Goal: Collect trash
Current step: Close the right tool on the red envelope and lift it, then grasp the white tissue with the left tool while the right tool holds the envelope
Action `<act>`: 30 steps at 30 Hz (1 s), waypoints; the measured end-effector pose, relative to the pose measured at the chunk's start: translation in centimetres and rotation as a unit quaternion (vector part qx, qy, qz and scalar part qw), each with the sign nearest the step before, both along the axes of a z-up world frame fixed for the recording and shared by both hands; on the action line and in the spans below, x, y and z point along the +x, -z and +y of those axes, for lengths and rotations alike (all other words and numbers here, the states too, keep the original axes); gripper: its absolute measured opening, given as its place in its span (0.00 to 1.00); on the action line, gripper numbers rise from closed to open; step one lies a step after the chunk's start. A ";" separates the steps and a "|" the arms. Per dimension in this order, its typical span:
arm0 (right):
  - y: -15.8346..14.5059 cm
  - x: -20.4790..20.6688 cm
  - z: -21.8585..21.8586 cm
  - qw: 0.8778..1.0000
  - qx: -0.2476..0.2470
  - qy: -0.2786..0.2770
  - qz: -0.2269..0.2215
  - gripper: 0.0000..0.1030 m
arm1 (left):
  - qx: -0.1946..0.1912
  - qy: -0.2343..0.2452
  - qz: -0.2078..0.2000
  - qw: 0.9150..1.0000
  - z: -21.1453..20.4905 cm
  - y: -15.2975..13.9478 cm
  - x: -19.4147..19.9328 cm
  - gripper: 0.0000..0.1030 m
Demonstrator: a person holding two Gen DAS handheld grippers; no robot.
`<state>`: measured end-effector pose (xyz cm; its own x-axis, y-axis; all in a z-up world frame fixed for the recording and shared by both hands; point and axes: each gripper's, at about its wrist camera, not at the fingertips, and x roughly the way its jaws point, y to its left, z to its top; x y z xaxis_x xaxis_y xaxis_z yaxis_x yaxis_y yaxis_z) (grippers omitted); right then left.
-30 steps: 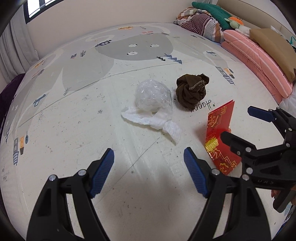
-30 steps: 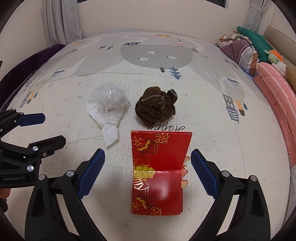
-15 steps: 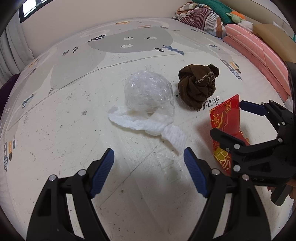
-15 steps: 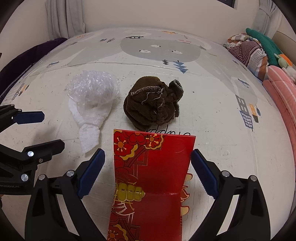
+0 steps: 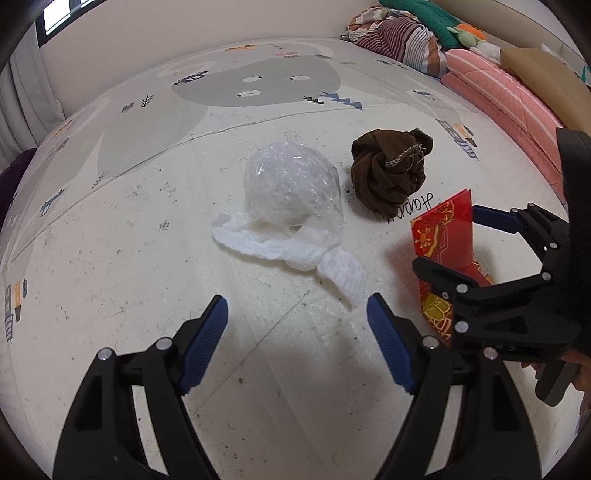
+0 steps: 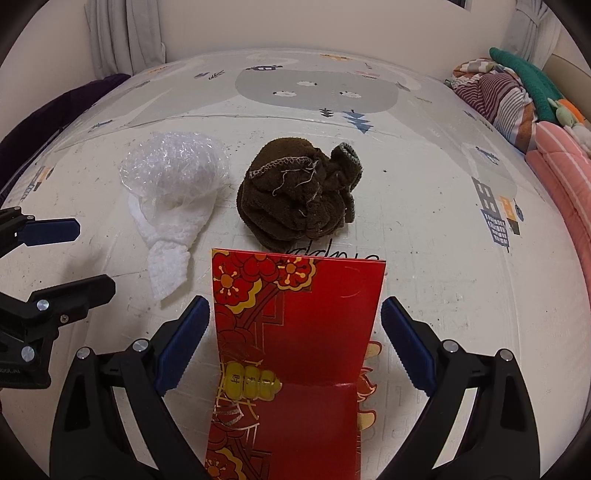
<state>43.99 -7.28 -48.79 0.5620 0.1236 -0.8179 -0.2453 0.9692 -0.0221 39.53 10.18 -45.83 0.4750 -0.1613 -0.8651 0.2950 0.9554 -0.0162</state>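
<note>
A folded red envelope (image 6: 295,332) stands on the play mat (image 6: 443,258) between the fingers of my right gripper (image 6: 293,310), which is open; its pads sit just off the envelope's two edges. Behind the envelope lies a crumpled brown cloth (image 6: 299,195). Left of that rests a ball of clear plastic wrap (image 5: 291,184) on a white tissue (image 5: 295,251). My left gripper (image 5: 297,314) is open and empty, a short way in front of the tissue's tail. In the left wrist view the right gripper (image 5: 448,240) straddles the red envelope (image 5: 443,229). In the right wrist view the left gripper (image 6: 62,262) is at the left edge.
Pink striped bedding (image 5: 509,99), a striped blanket (image 5: 399,37) and a green plush (image 6: 524,74) are piled along the right side. A dark purple cloth (image 6: 55,110) lies at the mat's left edge, with curtains (image 6: 125,33) behind it. A hand (image 5: 580,373) holds the right gripper.
Both grippers have come down and closer to the mat. The red envelope now stands between the right fingers, and the plastic ball and tissue are nearer the left gripper. Neither opening changed.
</note>
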 end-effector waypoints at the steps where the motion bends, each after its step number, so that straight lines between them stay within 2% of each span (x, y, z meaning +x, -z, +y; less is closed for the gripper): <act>1: 0.1 0.0 0.2 1.000 -0.003 -0.001 -0.001 0.88 | 0.000 0.000 0.000 1.000 -0.1 0.1 0.0 0.75; 9: 1.0 0.3 0.3 1.000 -0.011 -0.007 0.010 0.88 | -0.002 -0.003 -0.003 1.000 -0.2 0.0 0.1 0.75; 12: 0.7 0.3 -0.1 1.000 -0.001 -0.002 0.011 0.83 | -0.004 -0.003 -0.003 1.000 -0.3 0.0 0.2 0.75; 23: -1.0 -0.6 -2.0 1.000 0.014 0.027 -0.005 0.83 | -0.028 -0.016 -0.004 0.999 -1.5 0.4 1.8 0.75; 30: -0.9 -0.8 -2.5 1.000 0.018 0.022 -0.005 0.83 | -0.010 -0.024 -0.001 1.000 -2.3 2.1 3.3 0.75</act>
<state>43.19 -9.77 -47.85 0.5757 0.1285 -0.8075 -0.2031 0.9791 0.0110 42.79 7.92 -47.90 0.4847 -0.1560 -0.8607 0.2484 0.9680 -0.0355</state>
